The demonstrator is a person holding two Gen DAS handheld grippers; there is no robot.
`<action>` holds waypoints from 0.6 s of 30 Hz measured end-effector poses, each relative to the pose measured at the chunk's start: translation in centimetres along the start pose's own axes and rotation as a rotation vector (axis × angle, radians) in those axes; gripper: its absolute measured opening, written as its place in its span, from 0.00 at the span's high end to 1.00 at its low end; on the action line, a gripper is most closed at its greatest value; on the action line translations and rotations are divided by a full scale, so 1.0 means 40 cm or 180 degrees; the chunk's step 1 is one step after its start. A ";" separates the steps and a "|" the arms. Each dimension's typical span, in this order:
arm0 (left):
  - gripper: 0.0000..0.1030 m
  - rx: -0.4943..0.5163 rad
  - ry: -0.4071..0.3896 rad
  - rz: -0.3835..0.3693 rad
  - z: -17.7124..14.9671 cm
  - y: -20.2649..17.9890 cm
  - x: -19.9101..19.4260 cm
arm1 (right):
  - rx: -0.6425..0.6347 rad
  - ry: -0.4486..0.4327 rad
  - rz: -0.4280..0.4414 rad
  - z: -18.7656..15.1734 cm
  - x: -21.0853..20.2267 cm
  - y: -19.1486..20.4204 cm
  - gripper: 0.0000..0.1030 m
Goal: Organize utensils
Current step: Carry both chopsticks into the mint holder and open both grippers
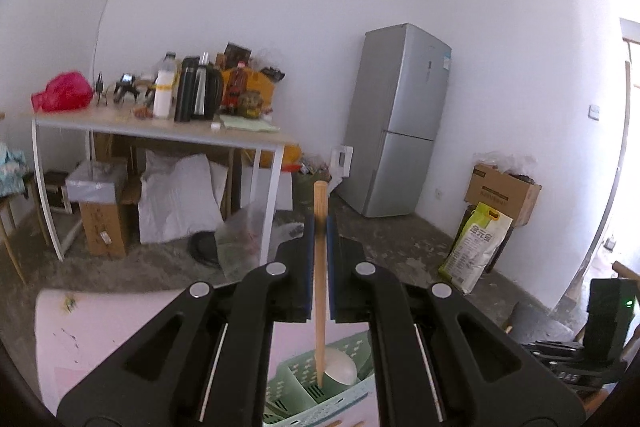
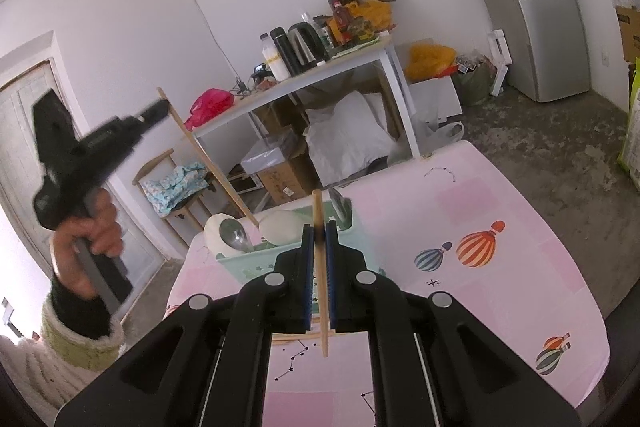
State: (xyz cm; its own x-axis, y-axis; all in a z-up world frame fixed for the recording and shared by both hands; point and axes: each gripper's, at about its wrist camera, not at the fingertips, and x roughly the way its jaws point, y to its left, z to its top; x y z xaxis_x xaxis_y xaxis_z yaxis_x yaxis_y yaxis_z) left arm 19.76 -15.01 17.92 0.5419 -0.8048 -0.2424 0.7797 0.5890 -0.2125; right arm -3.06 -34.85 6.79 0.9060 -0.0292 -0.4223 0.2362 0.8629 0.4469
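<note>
**Two wooden-handled utensils held above the green holder**

A long wooden-handled spoon with a pale bowl [image 1: 320, 267] is clamped between the narrow jaws of the left tongs [image 1: 320, 231]; its bowl end hangs just inside the pale green perforated plastic utensil basket [image 1: 296, 375]. In the right wrist view the left tongs [image 2: 158, 111] are seen raised to the left of the basket, carried by a hand [image 2: 86, 247] in a dark cuff.

The right tongs [image 2: 319, 231] are closed on a thin wooden stick, seemingly a chopstick [image 2: 322, 307], held over the pink balloon-patterned cloth of the counter [image 2: 520, 299], just in front of the basket [image 2: 236, 263]. A metal spoon [image 2: 236, 237] and pale ladle bowls already stand in it.

The step in hand is judged to be the sorting of utensils into compartments. For the next move, each held piece would need to be aligned upright over a free compartment, lowered, and only then released, so that the basket is not tipped.
</note>
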 end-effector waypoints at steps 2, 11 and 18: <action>0.96 -0.0053 0.0036 0.0022 -0.026 0.012 0.017 | -0.0010 -0.0012 -0.0013 0.001 -0.006 -0.001 0.94; 0.95 -0.0258 0.0355 0.0168 -0.167 0.063 0.063 | -0.0139 -0.0173 0.0008 0.027 -0.056 0.020 0.94; 0.64 -0.0243 0.0313 0.0316 -0.183 0.079 -0.007 | -0.0477 -0.0463 0.0206 0.102 -0.104 0.096 0.94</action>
State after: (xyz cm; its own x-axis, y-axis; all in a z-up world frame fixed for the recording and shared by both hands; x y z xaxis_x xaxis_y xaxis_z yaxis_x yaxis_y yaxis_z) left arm 19.78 -12.39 10.40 0.5788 -0.7334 -0.3564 0.6957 0.6722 -0.2533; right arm -4.47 -33.49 13.48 0.9613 -0.0345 -0.2735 0.1308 0.9304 0.3424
